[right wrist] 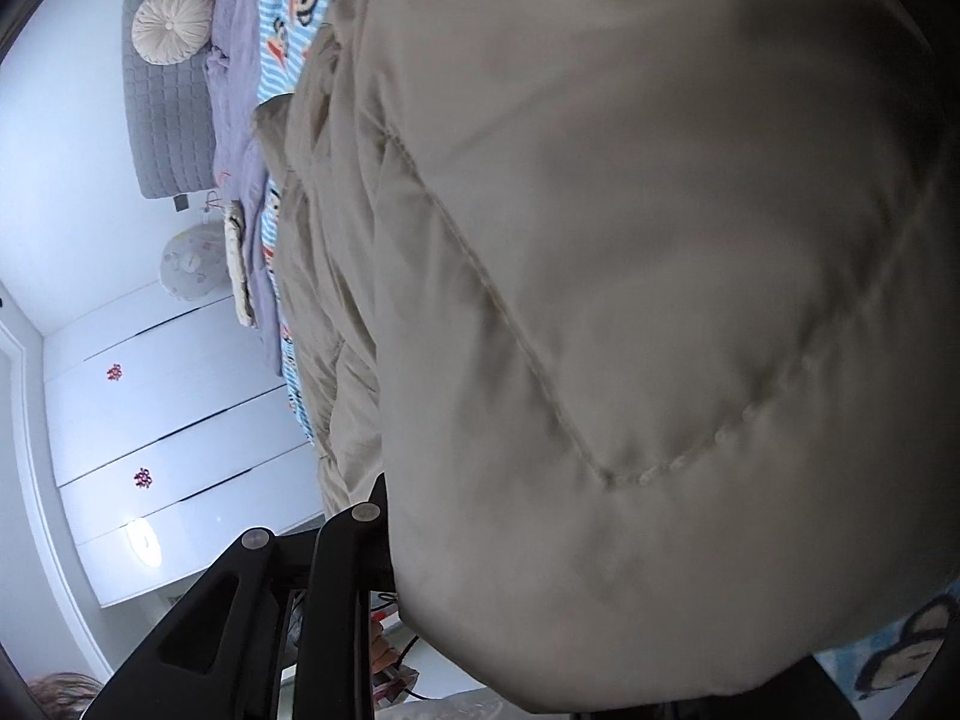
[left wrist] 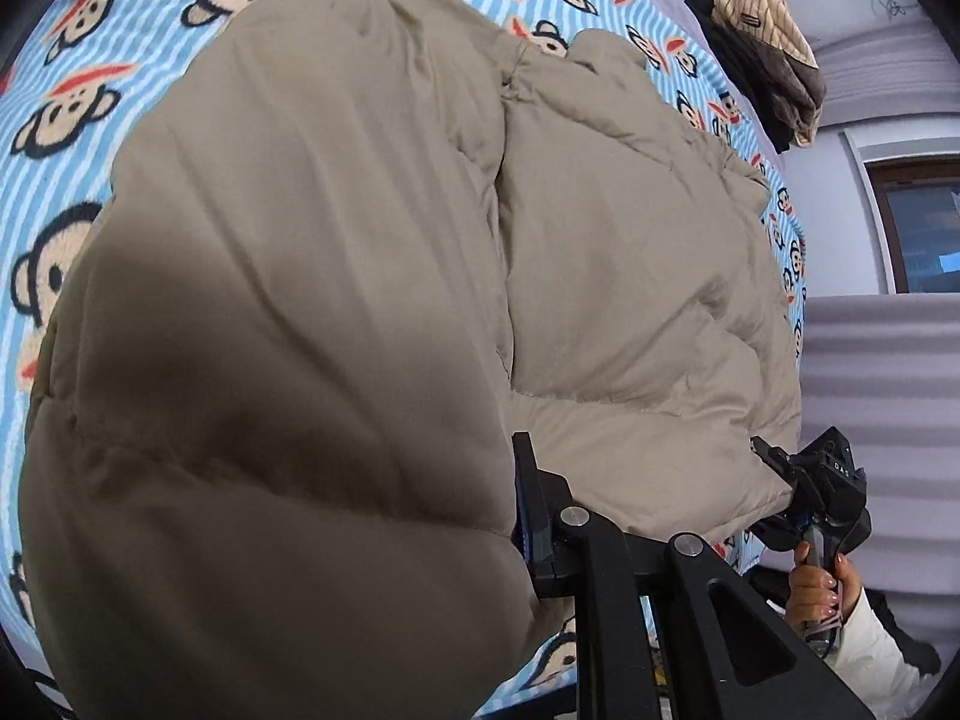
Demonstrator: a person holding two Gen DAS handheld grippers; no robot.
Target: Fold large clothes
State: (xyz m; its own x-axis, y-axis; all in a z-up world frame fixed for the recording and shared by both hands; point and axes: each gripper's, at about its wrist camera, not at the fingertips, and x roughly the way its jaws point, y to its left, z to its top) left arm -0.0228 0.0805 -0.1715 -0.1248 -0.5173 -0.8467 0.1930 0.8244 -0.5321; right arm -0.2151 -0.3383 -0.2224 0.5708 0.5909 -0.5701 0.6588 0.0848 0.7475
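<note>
A large beige puffer jacket [left wrist: 372, 252] lies on a bed with a blue striped monkey-print blanket [left wrist: 66, 102]. In the left wrist view a puffy fold of it bulges over my left gripper [left wrist: 510, 504]; only one black finger [left wrist: 525, 480] shows, pressed against the fabric, the other hidden under it. My right gripper [left wrist: 774, 468] shows at the jacket's lower right corner, shut on its hem, held by a hand. In the right wrist view the jacket [right wrist: 630, 300] fills the frame and covers the right gripper's fingertips; only one finger [right wrist: 378, 498] shows at the fabric edge.
A pile of dark and striped clothes [left wrist: 768, 54] lies at the bed's far edge. A grey quilted headboard [right wrist: 168, 120] with a round cushion [right wrist: 171, 24] is at the bed's head. White wardrobe doors [right wrist: 168, 420] and a window [left wrist: 918, 228] lie beyond.
</note>
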